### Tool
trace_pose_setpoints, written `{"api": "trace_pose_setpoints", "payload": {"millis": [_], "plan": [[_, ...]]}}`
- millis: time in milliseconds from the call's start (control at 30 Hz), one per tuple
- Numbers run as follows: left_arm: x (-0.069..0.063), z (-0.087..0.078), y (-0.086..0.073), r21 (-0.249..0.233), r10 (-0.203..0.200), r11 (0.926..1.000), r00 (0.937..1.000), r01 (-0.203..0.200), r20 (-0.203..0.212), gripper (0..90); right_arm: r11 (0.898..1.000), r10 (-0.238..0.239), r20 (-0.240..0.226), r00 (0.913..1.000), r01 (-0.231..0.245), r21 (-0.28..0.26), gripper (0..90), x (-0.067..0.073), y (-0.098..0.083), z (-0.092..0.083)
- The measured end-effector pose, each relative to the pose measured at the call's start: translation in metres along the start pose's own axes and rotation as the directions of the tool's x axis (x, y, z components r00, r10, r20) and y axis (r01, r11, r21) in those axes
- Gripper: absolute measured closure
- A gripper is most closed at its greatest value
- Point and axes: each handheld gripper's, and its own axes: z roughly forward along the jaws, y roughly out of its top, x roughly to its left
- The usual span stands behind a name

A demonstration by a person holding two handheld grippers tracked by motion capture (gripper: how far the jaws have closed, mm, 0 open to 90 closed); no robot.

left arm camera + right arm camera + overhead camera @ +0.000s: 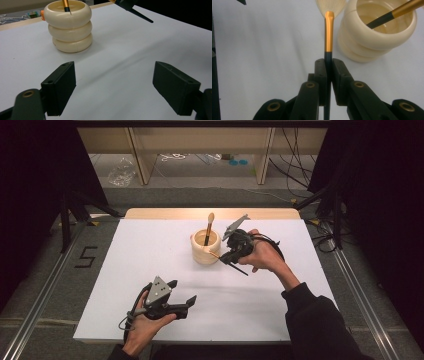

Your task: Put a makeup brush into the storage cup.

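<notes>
Right gripper (329, 66) clamped tight on the black handle of a makeup brush with a gold ferrule and pale bristles (329, 30), handle pinched between the two black pads. Held just beside the cream, ribbed, three-ringed holder (372, 37), bristle tip up against its outer wall near the rim, ferrule clear of the jaws. Seen from the high view as the right gripper (226, 256) close against the right side of the holder (205, 251), black handle end sticking out toward the person, right hand wrapped around the gripper body.

Second brush, black-handled with a gold ferrule and pale tip (209, 227), already standing inside the holder, leaning against the far rim with bristles upward.

Left gripper (113, 87) spread wide, nothing between the jaws, bare white table (120, 50) beneath. Rested low near the front edge of the table in the high view (186, 306), well apart from the holder, pointing roughly toward the right.

Holder placed near the middle of the table's far half, upright.
</notes>
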Motion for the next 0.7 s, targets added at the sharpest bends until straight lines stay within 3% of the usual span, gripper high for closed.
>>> {"api": "trace_pose_setpoints", "payload": {"millis": [367, 400, 500, 700], "plan": [[0.001, -0.001, 0.0, 0.001, -0.003, 1.0, 1.0, 0.003, -0.006, 18.7, 0.996, 0.013, 0.003, 0.9999, -0.013, -0.09, 83.3, -0.003, 0.01, -0.005], [0.002, -0.001, 0.001, -0.001, 0.023, 0.9997, 0.9997, -0.023, -0.003, 18.7, 0.995, 0.016, 0.002, 0.9999, -0.016, -0.096, 83.2, -0.003, 0.01, -0.006], [0.0, -0.001, 0.001, -0.001, 0.0, 1.0, 1.0, 0.0, -0.006, 18.7, 0.994, 0.012, 0.007, 0.9999, -0.012, -0.11, 83.2, -0.004, 0.013, -0.006], [0.0, -0.001, 0.001, 0.002, 0.003, 1.0, 1.0, -0.003, -0.006, 18.7, 0.987, 0.033, 0.004, 0.9995, -0.032, -0.156, 83.3, -0.006, 0.018, -0.008]]}}
